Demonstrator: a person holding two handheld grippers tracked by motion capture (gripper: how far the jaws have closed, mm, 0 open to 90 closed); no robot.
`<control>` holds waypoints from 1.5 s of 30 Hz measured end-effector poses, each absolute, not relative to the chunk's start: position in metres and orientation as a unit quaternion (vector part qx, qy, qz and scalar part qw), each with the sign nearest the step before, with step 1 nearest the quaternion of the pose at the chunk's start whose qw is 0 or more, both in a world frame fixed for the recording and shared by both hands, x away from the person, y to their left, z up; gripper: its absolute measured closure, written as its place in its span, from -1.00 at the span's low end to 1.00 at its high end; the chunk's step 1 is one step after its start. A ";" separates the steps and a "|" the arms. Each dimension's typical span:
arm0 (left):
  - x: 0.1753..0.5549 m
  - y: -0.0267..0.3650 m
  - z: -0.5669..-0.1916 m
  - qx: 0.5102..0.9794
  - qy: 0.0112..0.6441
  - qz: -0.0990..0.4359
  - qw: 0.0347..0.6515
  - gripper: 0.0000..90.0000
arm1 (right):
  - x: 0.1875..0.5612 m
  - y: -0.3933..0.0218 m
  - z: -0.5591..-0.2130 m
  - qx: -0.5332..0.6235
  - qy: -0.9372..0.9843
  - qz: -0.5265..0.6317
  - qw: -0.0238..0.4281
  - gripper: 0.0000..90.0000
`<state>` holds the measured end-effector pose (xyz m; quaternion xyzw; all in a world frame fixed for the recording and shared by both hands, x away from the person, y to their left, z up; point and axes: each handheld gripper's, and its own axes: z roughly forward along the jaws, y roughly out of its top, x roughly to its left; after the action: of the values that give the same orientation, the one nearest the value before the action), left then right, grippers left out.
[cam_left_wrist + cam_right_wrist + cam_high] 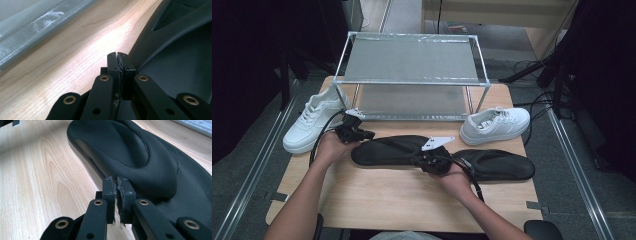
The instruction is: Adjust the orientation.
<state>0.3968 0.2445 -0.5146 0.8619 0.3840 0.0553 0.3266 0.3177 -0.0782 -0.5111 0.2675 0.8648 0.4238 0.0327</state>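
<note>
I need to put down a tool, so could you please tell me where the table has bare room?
The near wooden strip of the table, between the forearms and below the black insoles, is bare. The far edge is crowded: shoe rack flanked by white sneakers.

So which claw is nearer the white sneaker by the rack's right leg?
Right. The right claw sits at the middle of the black insoles, below and left of that white sneaker. The left claw is at the far left end of the left insole.
</note>
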 end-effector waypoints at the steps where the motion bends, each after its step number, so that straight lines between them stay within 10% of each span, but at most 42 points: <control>1: 0.395 0.245 -0.515 0.859 0.388 0.054 0.330 1.00 | 0.318 -0.079 -0.511 0.269 0.864 0.423 0.032 0.92; 45: 0.310 0.237 -0.515 0.869 0.375 -0.001 0.324 0.99 | 0.350 -0.090 -0.507 0.297 0.854 0.428 0.005 0.92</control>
<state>0.3101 0.2372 -0.5154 0.8687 0.3747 -0.0006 0.3241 0.3500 -0.0902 -0.5065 0.2972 0.8536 0.4278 0.0054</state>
